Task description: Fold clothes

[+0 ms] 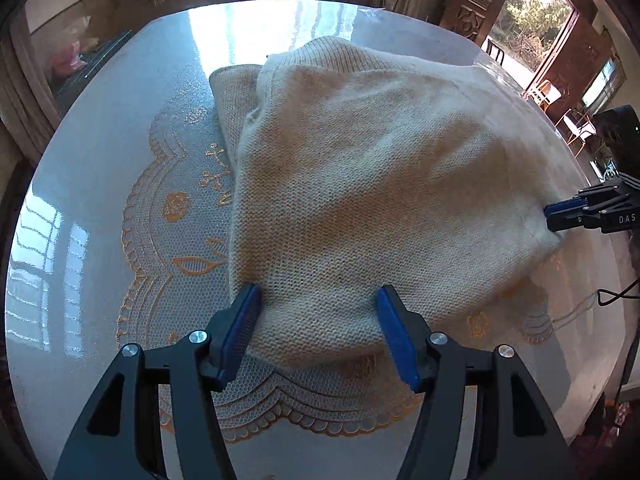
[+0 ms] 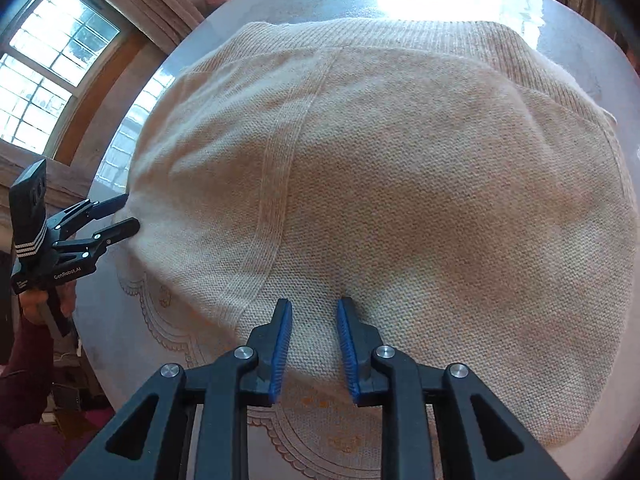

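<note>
Cream knitted sweater point(image 1: 360, 184) lies folded on the glass table point(image 1: 100, 240) — left gripper point(image 1: 316, 332) and right gripper point(image 2: 314, 344) both straddle its hem, fingers parted, not pinching.

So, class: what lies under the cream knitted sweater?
Under the sweater lies a round table with an orange-patterned lace mat showing at its edges. The mat's middle is covered, so it cannot be seen.
</note>
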